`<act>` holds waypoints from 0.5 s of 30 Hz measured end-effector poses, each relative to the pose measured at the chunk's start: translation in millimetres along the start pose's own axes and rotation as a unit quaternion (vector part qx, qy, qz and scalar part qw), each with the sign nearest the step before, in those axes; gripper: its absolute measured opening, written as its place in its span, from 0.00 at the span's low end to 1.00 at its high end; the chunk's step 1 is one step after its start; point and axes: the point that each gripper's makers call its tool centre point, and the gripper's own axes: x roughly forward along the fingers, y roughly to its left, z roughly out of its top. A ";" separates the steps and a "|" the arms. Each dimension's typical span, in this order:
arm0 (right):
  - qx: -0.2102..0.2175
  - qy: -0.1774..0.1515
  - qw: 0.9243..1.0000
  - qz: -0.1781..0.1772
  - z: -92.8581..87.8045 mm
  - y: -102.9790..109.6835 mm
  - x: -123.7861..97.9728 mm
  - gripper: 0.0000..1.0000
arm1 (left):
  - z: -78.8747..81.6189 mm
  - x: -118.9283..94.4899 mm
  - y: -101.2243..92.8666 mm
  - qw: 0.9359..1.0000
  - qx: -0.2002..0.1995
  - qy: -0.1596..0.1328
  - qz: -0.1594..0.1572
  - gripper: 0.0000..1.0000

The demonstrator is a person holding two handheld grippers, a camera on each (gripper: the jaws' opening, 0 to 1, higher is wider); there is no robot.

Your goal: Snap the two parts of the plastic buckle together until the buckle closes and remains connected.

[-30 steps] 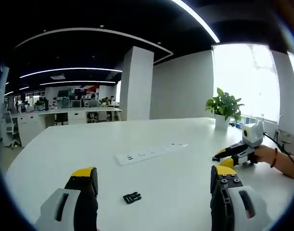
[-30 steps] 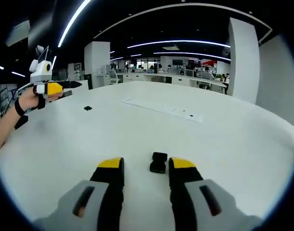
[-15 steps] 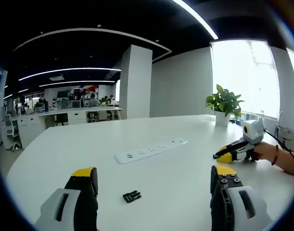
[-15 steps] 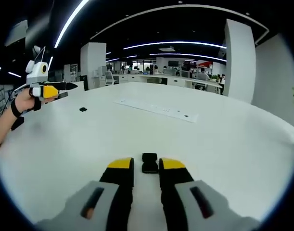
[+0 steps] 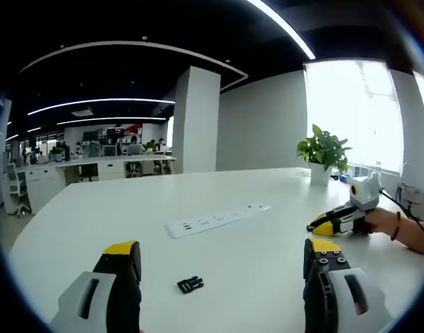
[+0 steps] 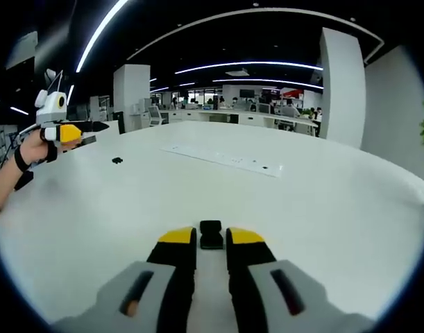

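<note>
One black buckle part (image 5: 190, 284) lies on the white table (image 5: 267, 263), just ahead of my left gripper (image 5: 222, 246), whose jaws stand wide open on either side of it without touching it. The other black buckle part (image 6: 211, 234) sits between the tips of my right gripper (image 6: 211, 239), whose jaws have closed in against its sides. In the left gripper view the right gripper (image 5: 321, 225) rests low on the table at the right, held by a hand. In the right gripper view the left gripper (image 6: 83, 127) hovers at the far left, near the first buckle part (image 6: 117, 160).
A white power strip (image 5: 215, 218) lies across the middle of the table (image 6: 323, 208), and shows again as the power strip (image 6: 225, 159). A potted plant (image 5: 324, 152) stands at the far right edge. A white pillar (image 5: 198, 118) and office desks lie beyond the table.
My right gripper's jaws have narrowed from a wide gap to a tight one around the buckle part. The left gripper has stayed open and almost still.
</note>
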 end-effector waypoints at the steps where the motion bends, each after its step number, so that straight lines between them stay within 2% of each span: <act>1: -0.002 -0.002 1.000 0.001 0.1 0.5 0.1 0.14 | -1.6 -0.2 0.3 1.000 0.003 0.003 0.003 1.00; 6: -0.008 -0.001 1.000 0.002 0.3 0.9 0.6 0.12 | -0.2 -0.3 -1.1 1.000 -0.003 -0.003 -0.005 1.00; 15: -0.004 0.000 1.000 -0.001 0.8 0.2 2.7 0.11 | -1.4 -2.2 -1.0 1.000 0.003 0.002 0.001 1.00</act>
